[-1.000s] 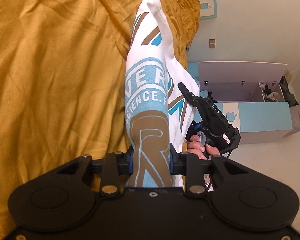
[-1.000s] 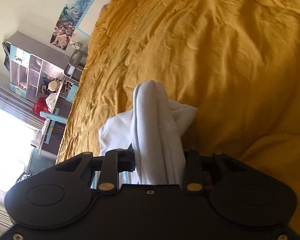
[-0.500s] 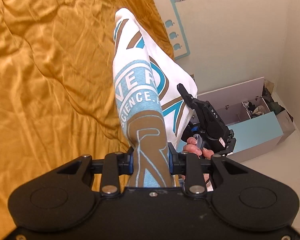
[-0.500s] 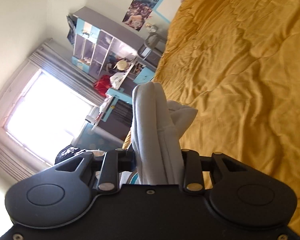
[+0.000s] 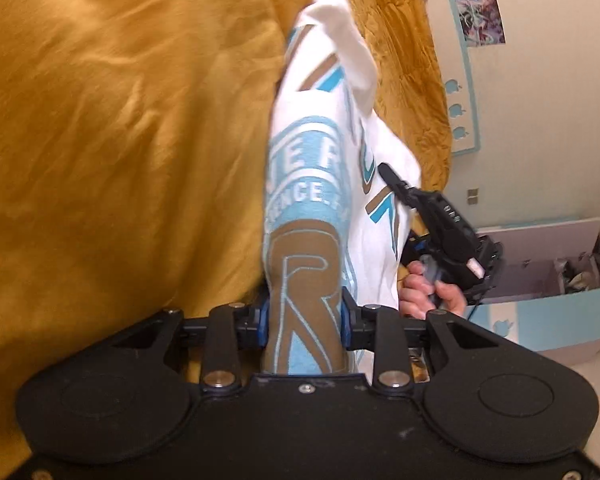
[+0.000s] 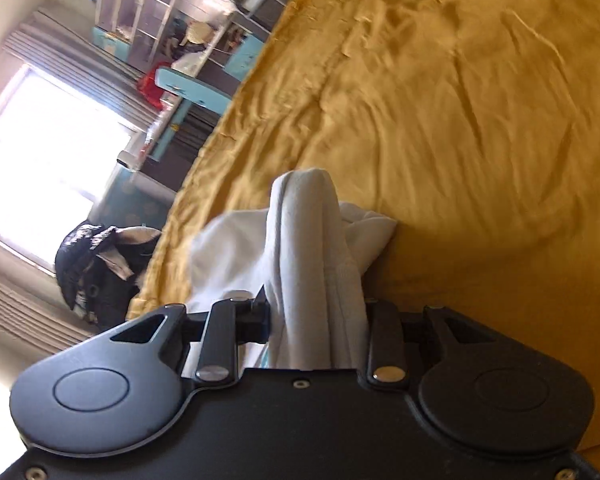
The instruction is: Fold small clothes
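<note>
Clearly one garment is in play: a white T-shirt (image 5: 320,184) with a blue and brown print, bunched lengthwise and carried above the mustard-yellow bedspread (image 5: 120,120), not lying on it. The left gripper (image 5: 304,316) has the printed part between its blue pads; its jaws have just been opening a little, yet the cloth fills the gap and the pads press it from both sides. The right gripper (image 6: 316,312) is clamped on a plain white fold of the same shirt (image 6: 308,240), which stands up between its fingers. From the left wrist view the right gripper shows just beside the shirt, a person's hand (image 5: 428,292) wrapped round its handle.

As a judgement, the fold is only part done: the shirt is gathered and doubled but not yet laid flat or squared. No finished pile is visible. Count: one shirt, two grippers, one bedspread.
</note>
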A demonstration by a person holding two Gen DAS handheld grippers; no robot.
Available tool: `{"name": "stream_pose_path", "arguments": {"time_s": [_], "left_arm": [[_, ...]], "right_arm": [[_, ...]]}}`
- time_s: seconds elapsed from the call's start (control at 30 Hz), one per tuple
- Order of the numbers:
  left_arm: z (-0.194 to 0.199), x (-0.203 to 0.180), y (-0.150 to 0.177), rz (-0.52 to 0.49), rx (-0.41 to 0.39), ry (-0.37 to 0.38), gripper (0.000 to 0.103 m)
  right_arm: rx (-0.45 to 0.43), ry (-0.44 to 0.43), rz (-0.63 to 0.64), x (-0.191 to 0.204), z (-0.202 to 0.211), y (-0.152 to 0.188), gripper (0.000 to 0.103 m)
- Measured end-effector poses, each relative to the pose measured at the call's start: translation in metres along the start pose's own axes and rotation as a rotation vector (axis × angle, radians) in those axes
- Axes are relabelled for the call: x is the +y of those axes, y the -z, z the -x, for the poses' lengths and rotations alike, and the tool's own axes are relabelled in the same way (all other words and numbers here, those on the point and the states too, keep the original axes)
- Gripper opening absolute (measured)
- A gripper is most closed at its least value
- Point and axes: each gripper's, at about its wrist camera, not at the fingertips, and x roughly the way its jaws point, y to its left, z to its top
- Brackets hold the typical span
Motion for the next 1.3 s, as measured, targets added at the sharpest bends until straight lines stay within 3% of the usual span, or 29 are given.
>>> {"name": "stream_pose_path", "arguments": {"time_s": [0.03, 0.1, 0.2, 0.3, 0.37, 0.47, 0.53, 0.6, 0.73, 0.77, 0.8, 0.83, 0.9, 1.0, 1.1, 1.17, 1.23, 1.3], "left_arm": [[0.005, 0.004, 0.0, 0.012, -0.006, 0.034, 0.034], [0.013, -0.003, 0.003, -0.006, -0.007, 0.022, 0.034], [0.039, -0.028, 0.011, -0.093, -0.018, -0.088, 0.037], [0.07, -0.065, 0.029, -0.221, -0.114, -0.187, 0.037], [0.084, -0.087, 0.043, -0.276, -0.169, -0.151, 0.039], [0.073, -0.11, 0.06, -0.327, -0.181, -0.07, 0.04], [0.057, -0.111, 0.068, -0.349, -0.166, -0.065, 0.041], [0.027, -0.113, 0.071, -0.305, -0.136, -0.103, 0.041], [0.004, -0.077, 0.077, -0.232, -0.104, -0.176, 0.04], [0.002, -0.068, 0.077, -0.205, -0.111, -0.163, 0.042], [0.002, -0.06, 0.077, -0.183, -0.121, -0.145, 0.041], [0.001, -0.054, 0.077, -0.173, -0.127, -0.133, 0.039], [-0.002, -0.046, 0.076, -0.167, -0.138, -0.149, 0.022], [-0.002, -0.038, 0.077, -0.165, -0.145, -0.148, 0.016], [0.005, -0.045, 0.08, -0.17, -0.146, -0.144, 0.018], [0.015, -0.066, 0.086, -0.271, -0.186, -0.114, 0.031], [0.027, -0.086, 0.095, -0.383, -0.258, -0.074, 0.035], [0.032, -0.099, 0.098, -0.432, -0.306, -0.084, 0.036]], "right_arm": [[-0.011, -0.012, -0.018, -0.009, 0.0, 0.003, 0.029], [-0.026, -0.044, -0.057, -0.017, 0.007, 0.004, 0.031], [-0.055, 0.02, 0.01, -0.003, 0.033, 0.0, 0.043], [-0.174, 0.103, 0.141, 0.026, 0.079, 0.003, 0.043], [-0.238, 0.053, 0.235, 0.049, 0.114, 0.015, 0.043], [-0.208, -0.049, 0.33, 0.077, 0.149, 0.048, 0.042], [-0.144, -0.064, 0.392, 0.088, 0.152, 0.075, 0.042], [-0.081, -0.058, 0.431, 0.089, 0.145, 0.099, 0.039], [0.001, 0.073, 0.465, 0.074, 0.119, 0.128, 0.032], [0.006, 0.125, 0.477, 0.069, 0.116, 0.132, 0.025], [0.005, 0.16, 0.486, 0.062, 0.113, 0.135, 0.011], [-0.003, 0.18, 0.487, 0.057, 0.112, 0.136, 0.007], [-0.006, 0.174, 0.451, 0.046, 0.112, 0.136, 0.005], [-0.011, 0.158, 0.402, 0.035, 0.111, 0.134, 0.002], [-0.001, 0.135, 0.29, 0.032, 0.114, 0.128, 0.003], [-0.003, 0.1, 0.291, 0.044, 0.119, 0.121, 0.015], [-0.072, 0.06, 0.343, 0.061, 0.127, 0.107, 0.016], [-0.152, 0.067, 0.383, 0.074, 0.124, 0.085, 0.021]]}}
